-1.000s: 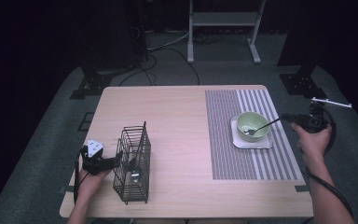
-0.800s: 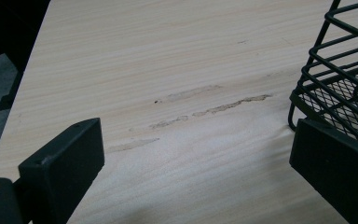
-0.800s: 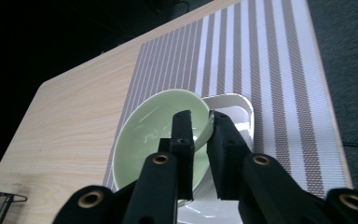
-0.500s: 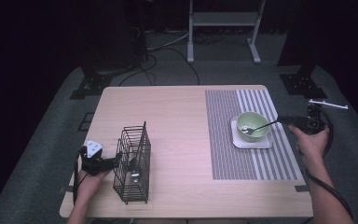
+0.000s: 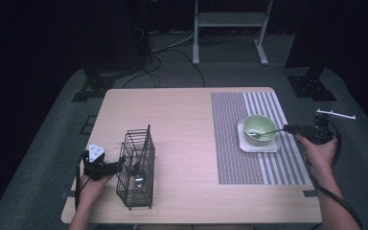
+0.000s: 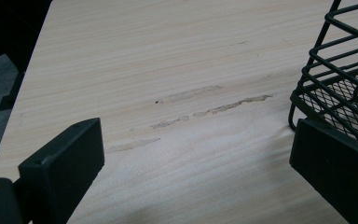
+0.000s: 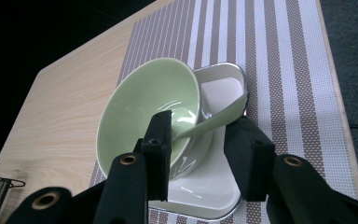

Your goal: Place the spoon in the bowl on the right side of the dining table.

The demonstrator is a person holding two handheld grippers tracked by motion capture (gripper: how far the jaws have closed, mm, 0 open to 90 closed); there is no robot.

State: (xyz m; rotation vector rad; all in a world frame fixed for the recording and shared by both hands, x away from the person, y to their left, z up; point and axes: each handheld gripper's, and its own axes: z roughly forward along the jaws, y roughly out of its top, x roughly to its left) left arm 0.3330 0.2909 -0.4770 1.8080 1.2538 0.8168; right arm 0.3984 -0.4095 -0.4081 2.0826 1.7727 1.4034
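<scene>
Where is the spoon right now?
In the high view the spoon is at the right of the table: its head lies in the green bowl on the white plate, and its handle sticks out between the right gripper's opening jaws.

Pale green bowl (image 5: 260, 128) upright on white square plate (image 5: 260, 144), far right on striped placemat (image 5: 230, 139). Metal spoon (image 5: 268, 132) resting in bowl, handle slanting over right rim.
</scene>
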